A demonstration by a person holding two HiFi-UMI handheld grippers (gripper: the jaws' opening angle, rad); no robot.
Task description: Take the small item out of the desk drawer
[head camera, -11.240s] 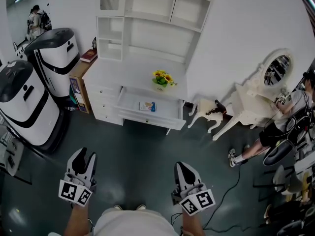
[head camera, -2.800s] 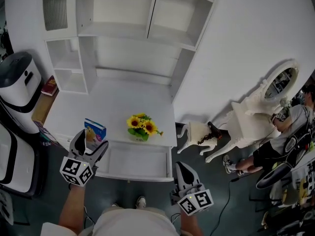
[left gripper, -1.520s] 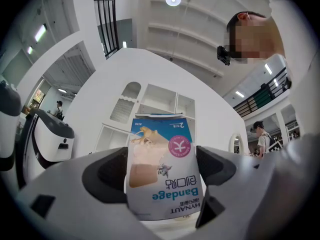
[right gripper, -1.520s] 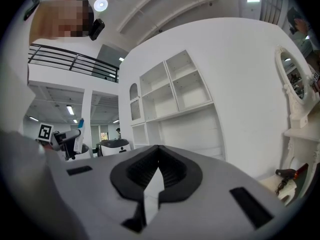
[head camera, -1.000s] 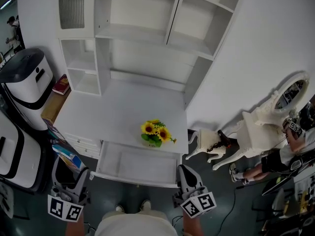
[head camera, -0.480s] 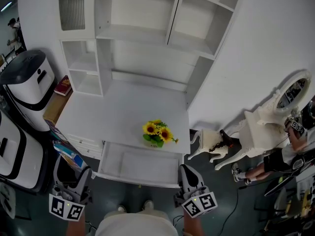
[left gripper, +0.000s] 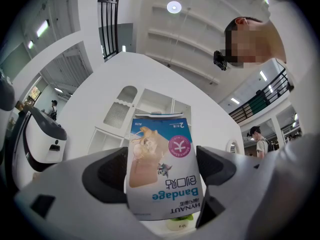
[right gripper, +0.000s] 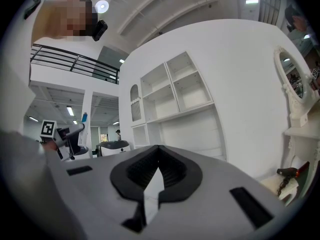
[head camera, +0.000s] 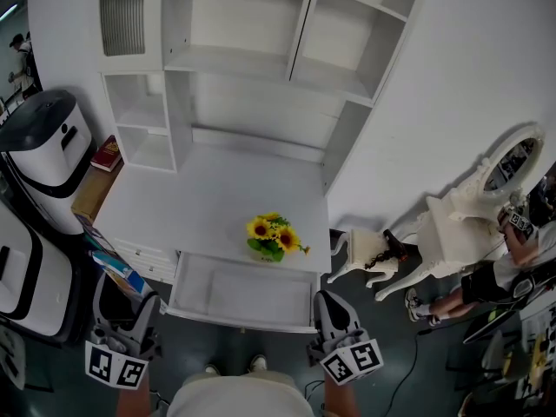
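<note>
A small blue-and-white bandage box (left gripper: 161, 168) stands upright between the jaws of my left gripper (left gripper: 160, 174), which is shut on its two sides. In the head view that gripper (head camera: 123, 295) hangs low at the left, in front of the desk's left corner, with the box (head camera: 122, 274) sticking out past its tips. The desk drawer (head camera: 245, 295) is pulled out and its inside looks bare. My right gripper (head camera: 328, 304) hovers before the drawer's right end. In its own view the right gripper (right gripper: 156, 159) is shut on nothing.
A pot of sunflowers (head camera: 274, 237) stands on the white desk top (head camera: 200, 207) under a shelf unit (head camera: 261, 42). White machines (head camera: 43, 146) and a red book (head camera: 106, 153) are at the left. An ornate dressing table (head camera: 473, 207), a stool (head camera: 360, 250) and a person (head camera: 512, 259) are at the right.
Nothing has moved apart from a slight shift of the head view. The left gripper still holds the box and both grippers keep their places before the drawer.
</note>
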